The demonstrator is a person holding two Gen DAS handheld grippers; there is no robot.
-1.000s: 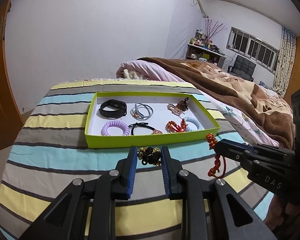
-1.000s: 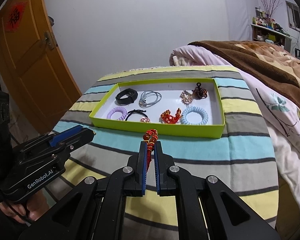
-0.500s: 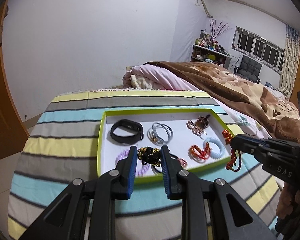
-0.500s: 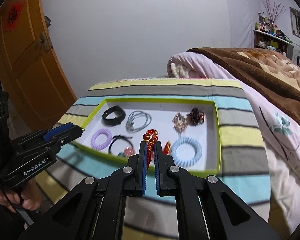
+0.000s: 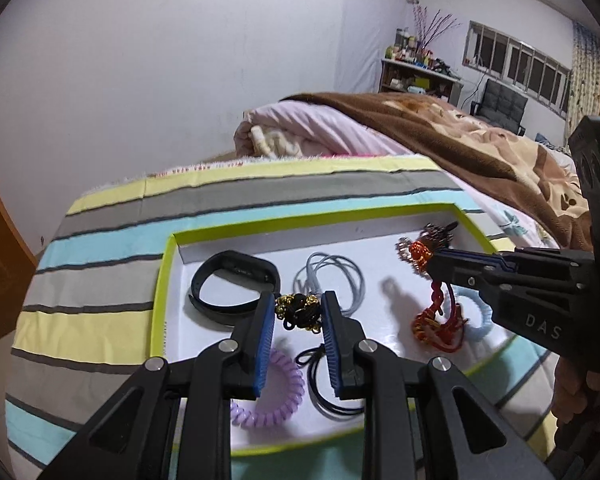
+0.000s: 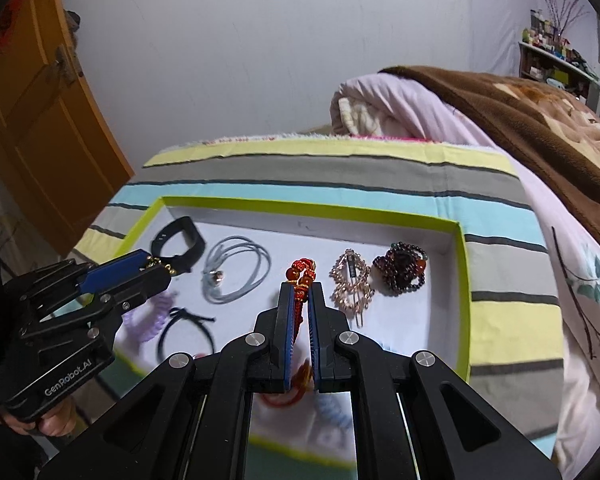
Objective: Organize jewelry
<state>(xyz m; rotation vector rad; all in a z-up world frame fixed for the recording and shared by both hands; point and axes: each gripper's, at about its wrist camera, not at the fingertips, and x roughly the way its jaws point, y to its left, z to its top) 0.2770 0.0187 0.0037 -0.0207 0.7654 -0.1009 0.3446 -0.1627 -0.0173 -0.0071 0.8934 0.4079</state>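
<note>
In the left wrist view, the left gripper (image 5: 298,312) is clamped on a black-and-gold ornament (image 5: 299,311) above the green-rimmed tray (image 5: 161,284); in the right wrist view, the right gripper (image 6: 300,296) is clamped on a red beaded cord (image 6: 301,278) above the same tray.

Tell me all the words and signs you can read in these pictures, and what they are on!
"GenRobot.AI": on the side of the left claw, seen from the right wrist.
"D A S": on the side of the right claw, seen from the left wrist.
Red sign on the orange door: too blurred to read.
Bottles on the far shelf: labels too small to read.
</note>
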